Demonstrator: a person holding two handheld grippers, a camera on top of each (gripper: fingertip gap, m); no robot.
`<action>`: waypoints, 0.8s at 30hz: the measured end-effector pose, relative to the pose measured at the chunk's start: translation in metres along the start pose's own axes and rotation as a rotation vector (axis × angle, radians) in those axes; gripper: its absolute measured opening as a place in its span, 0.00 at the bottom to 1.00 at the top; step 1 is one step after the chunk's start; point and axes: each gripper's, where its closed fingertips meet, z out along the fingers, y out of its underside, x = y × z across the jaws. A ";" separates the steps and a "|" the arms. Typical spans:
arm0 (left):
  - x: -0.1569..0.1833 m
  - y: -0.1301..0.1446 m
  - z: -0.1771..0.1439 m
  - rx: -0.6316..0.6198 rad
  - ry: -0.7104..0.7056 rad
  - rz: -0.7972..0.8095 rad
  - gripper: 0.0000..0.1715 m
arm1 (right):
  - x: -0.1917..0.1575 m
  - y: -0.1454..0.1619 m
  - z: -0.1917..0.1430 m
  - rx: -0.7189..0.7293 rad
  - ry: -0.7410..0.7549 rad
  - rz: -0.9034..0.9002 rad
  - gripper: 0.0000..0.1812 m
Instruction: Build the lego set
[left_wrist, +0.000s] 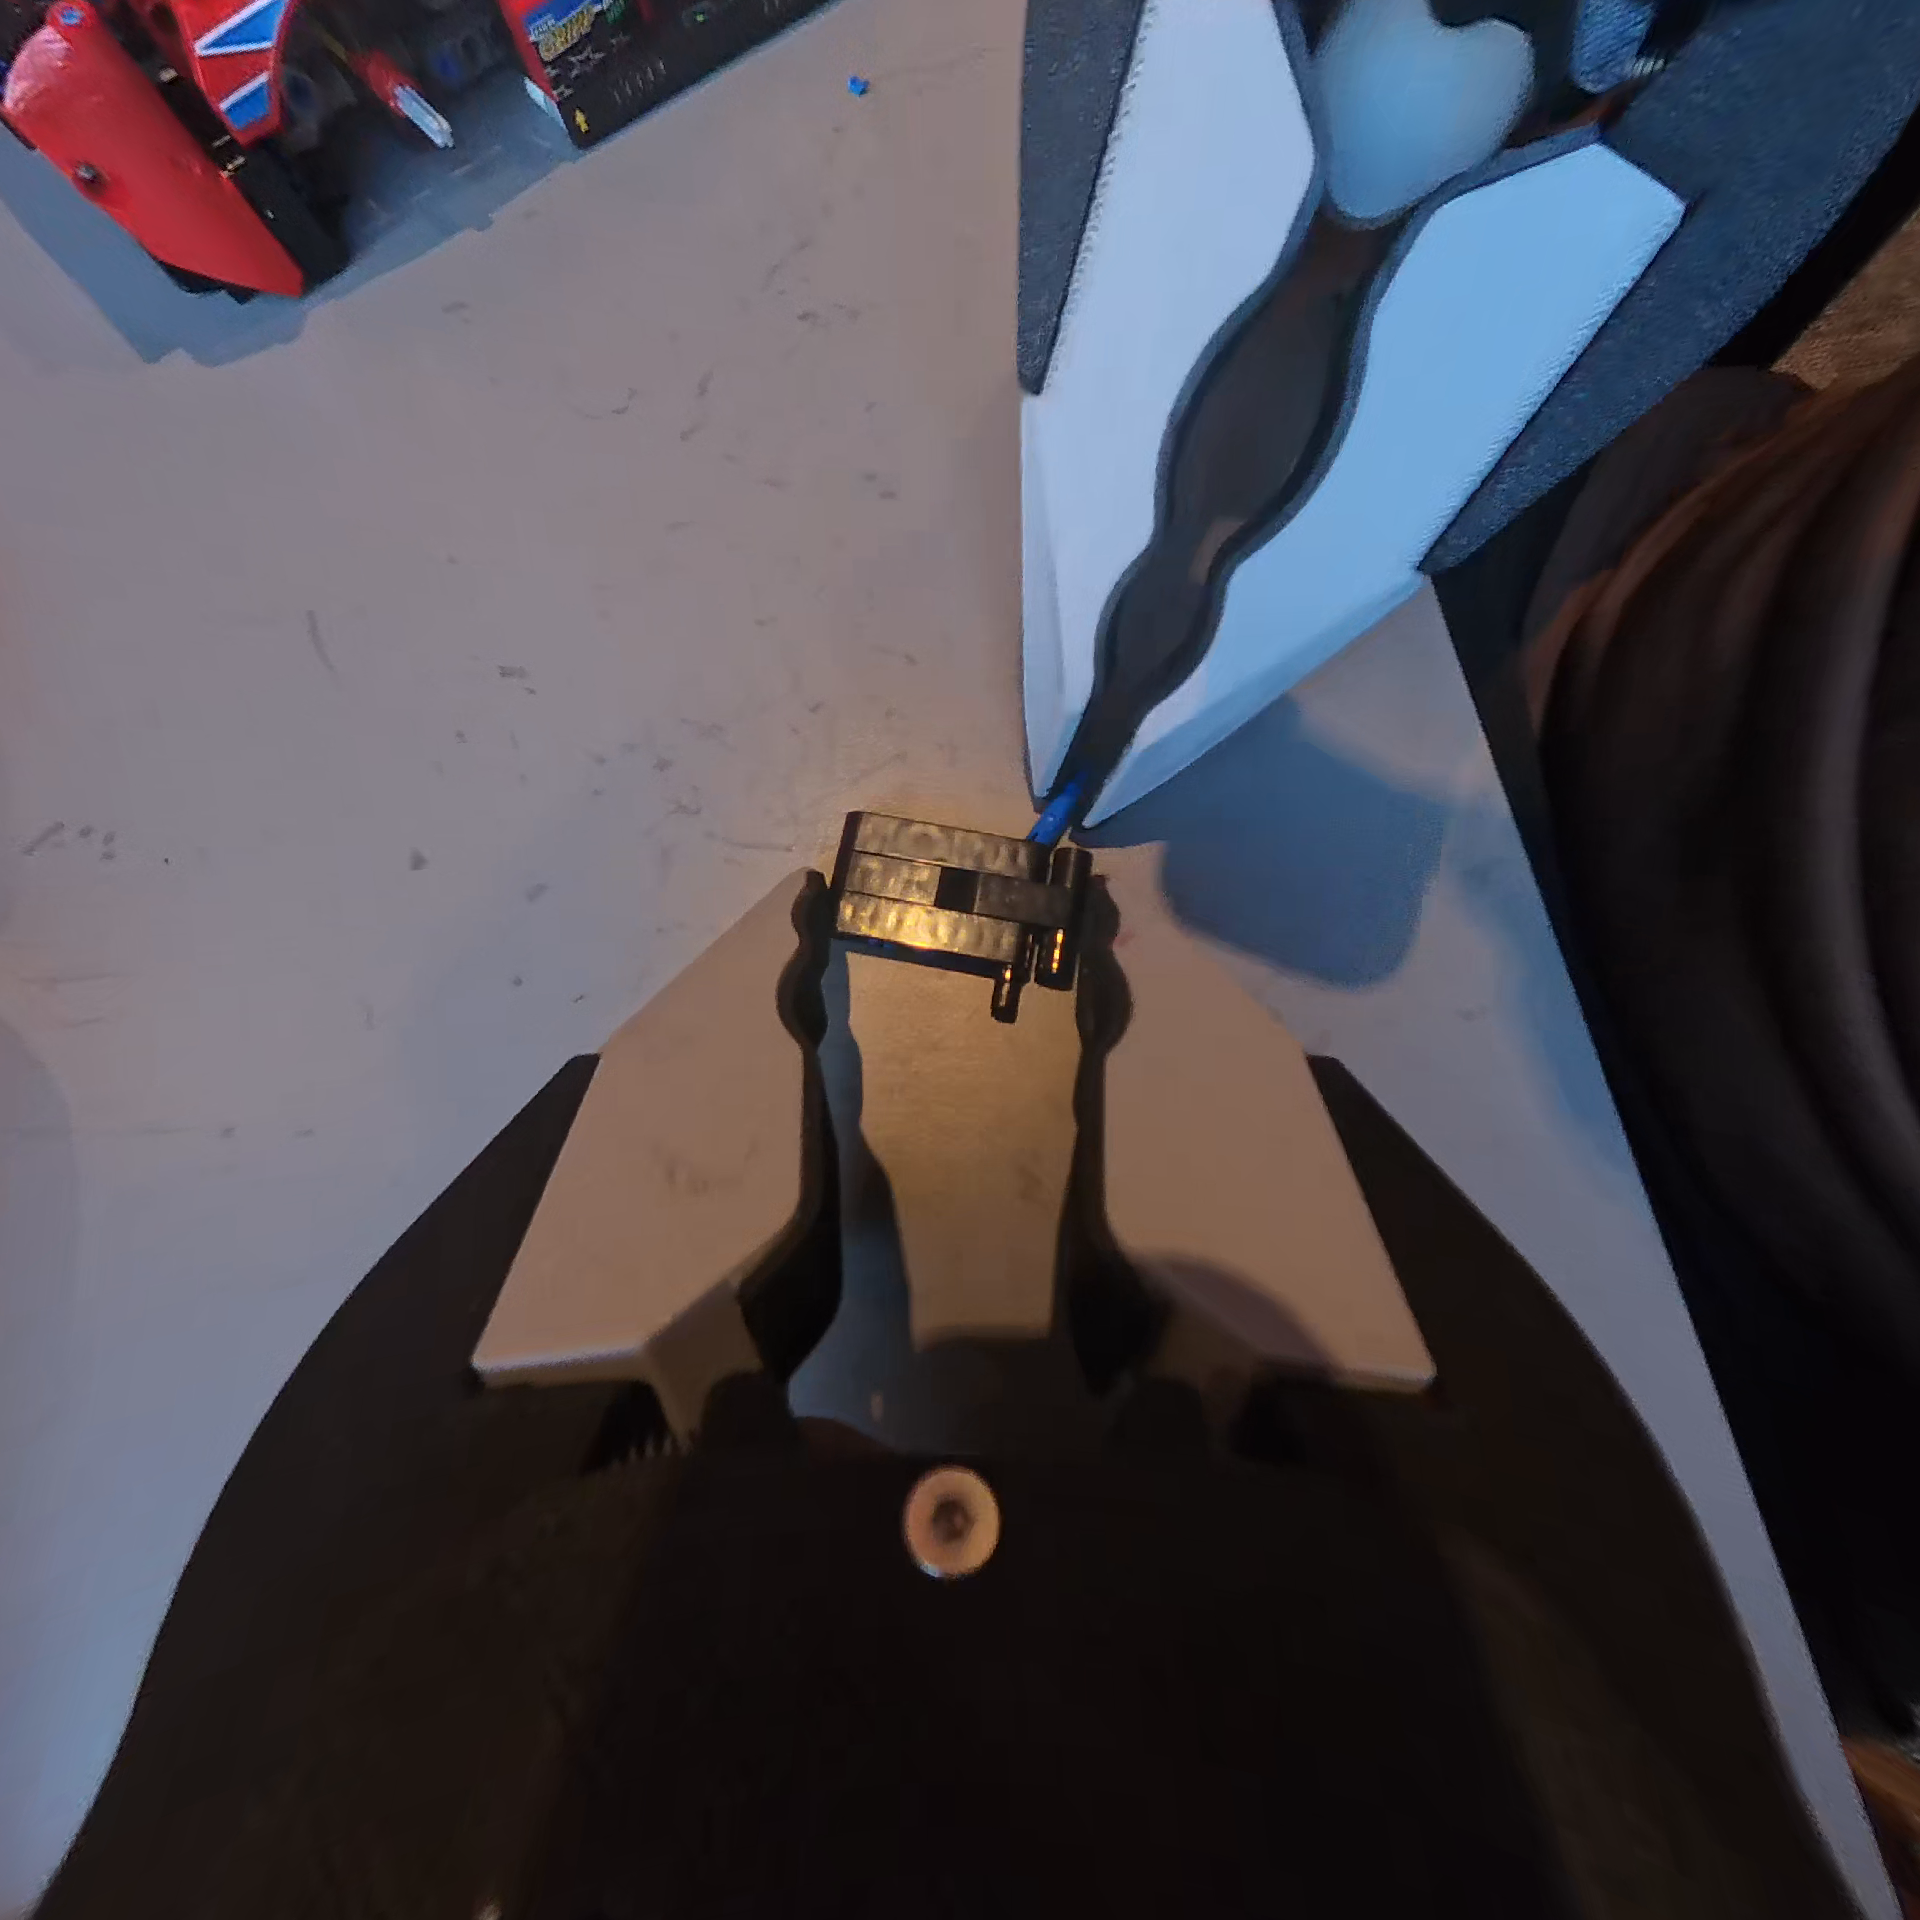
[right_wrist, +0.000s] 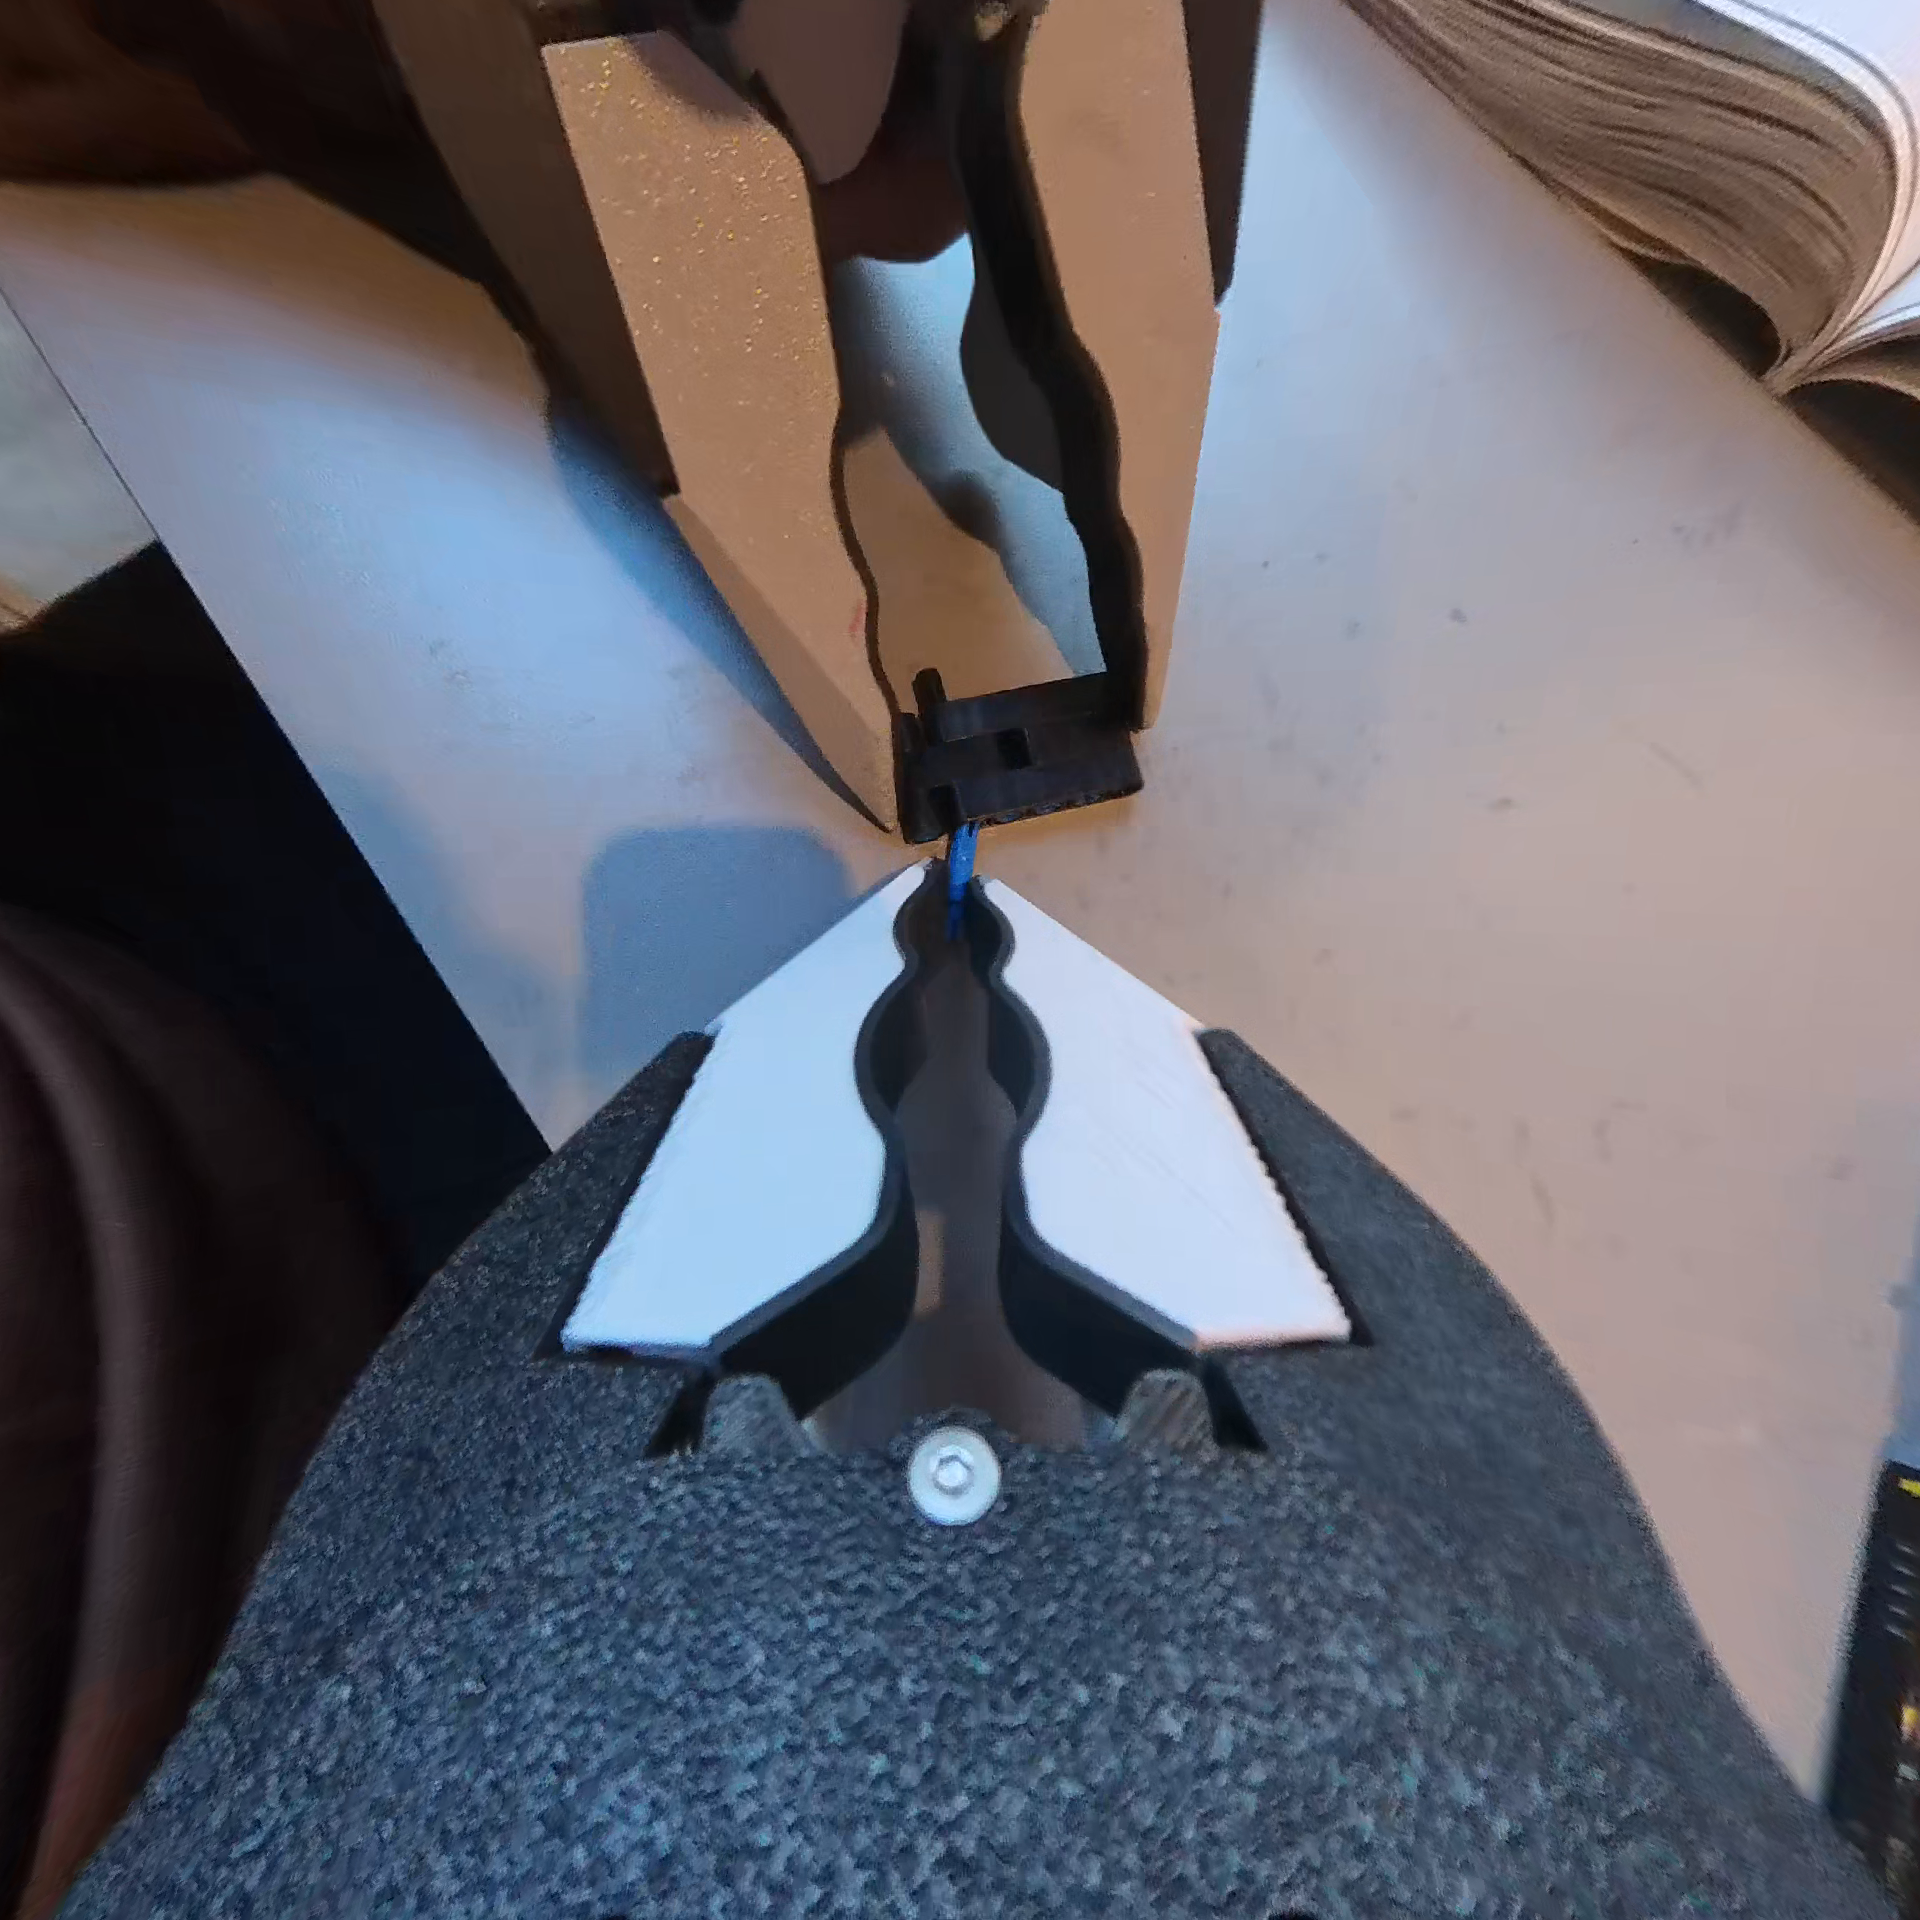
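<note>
My left gripper (left_wrist: 951, 914) is shut on a small black lego assembly (left_wrist: 951, 899) of stacked beams with pins sticking out on its right end, held just above the table. It also shows in the right wrist view (right_wrist: 1018, 764). My right gripper (right_wrist: 954, 888) is shut on a thin blue pin (right_wrist: 958, 868) whose tip touches the near edge of the black assembly. In the left wrist view the right gripper (left_wrist: 1065, 816) comes in from the upper right, and the blue pin (left_wrist: 1058, 816) meets the assembly's right end.
A partly built red lego model (left_wrist: 156, 145) and a dark box (left_wrist: 644, 62) stand at the far left of the pale table (left_wrist: 416, 623). A loose blue piece (left_wrist: 856, 86) lies near them. An open booklet (right_wrist: 1662, 156) lies at the far right. The table edge runs close on the right. Only a small space, under 4 cm, lies between the two pairs of fingers.
</note>
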 end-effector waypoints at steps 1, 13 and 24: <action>0.000 0.000 0.000 0.000 0.001 -0.003 0.27 | 0.000 0.000 0.000 0.009 -0.014 0.026 0.01; 0.003 0.001 -0.001 0.006 0.032 0.024 0.27 | -0.005 -0.004 0.002 0.041 -0.264 -0.220 0.01; 0.008 0.001 -0.002 0.008 0.062 0.044 0.27 | -0.006 -0.003 0.002 0.052 -0.307 -0.280 0.02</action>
